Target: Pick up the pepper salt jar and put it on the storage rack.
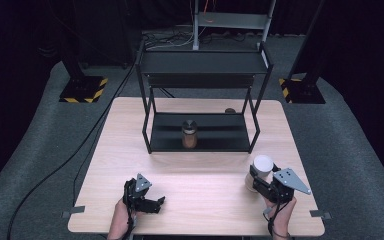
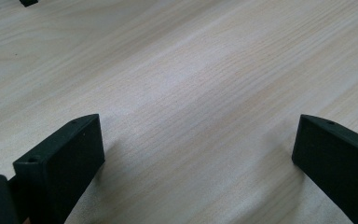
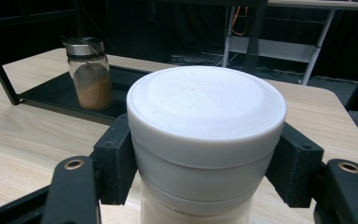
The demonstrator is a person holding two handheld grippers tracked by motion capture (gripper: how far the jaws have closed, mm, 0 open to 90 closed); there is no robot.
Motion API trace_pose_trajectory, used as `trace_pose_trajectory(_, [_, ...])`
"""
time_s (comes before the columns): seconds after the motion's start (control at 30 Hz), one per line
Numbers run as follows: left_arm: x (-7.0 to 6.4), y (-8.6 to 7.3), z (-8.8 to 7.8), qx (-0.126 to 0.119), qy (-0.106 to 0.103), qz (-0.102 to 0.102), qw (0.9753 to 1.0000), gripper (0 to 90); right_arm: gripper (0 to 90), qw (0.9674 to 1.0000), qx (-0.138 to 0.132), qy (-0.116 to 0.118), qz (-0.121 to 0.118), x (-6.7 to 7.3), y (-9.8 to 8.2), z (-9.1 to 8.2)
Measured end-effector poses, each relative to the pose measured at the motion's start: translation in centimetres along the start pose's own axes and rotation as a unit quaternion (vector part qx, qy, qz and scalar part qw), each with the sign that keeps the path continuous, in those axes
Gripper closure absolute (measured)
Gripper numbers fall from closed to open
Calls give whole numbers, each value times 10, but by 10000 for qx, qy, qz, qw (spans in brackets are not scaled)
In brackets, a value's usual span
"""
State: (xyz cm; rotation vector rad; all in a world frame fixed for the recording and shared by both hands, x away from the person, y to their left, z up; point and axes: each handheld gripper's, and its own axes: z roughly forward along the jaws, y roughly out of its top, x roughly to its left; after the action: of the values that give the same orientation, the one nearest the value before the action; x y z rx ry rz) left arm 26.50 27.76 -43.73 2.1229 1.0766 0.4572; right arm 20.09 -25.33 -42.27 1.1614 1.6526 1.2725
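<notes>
Pale wooden desk [image 1: 200, 165]: lower right, right tongs [image 1: 261, 184] grasp a white-lidded jar [image 1: 260, 171] by its lid; it could loosen. Lower left, left tongs [image 1: 152, 203] gape empty.

You can't read any text here: the white lid [image 3: 206, 105] carries faint embossed lettering, too blurred to make out, and nothing else bears a label.

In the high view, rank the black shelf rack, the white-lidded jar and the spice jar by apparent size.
1. Black shelf rack, by far the largest.
2. White-lidded jar and spice jar look alike; the white-lidded one sits nearer the camera, so I won't rank them.
</notes>
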Motion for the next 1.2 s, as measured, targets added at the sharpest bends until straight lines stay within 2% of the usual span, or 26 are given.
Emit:
trace_pose_trajectory(0.63, [0,0,0,-8,-10,7,10000,23,333,9998,72,141,-71,3,7,28])
trace_pose_trajectory(1.2, [0,0,0,-14,-21,17,10000,30,333,9992,31,345,-192,9,23,52])
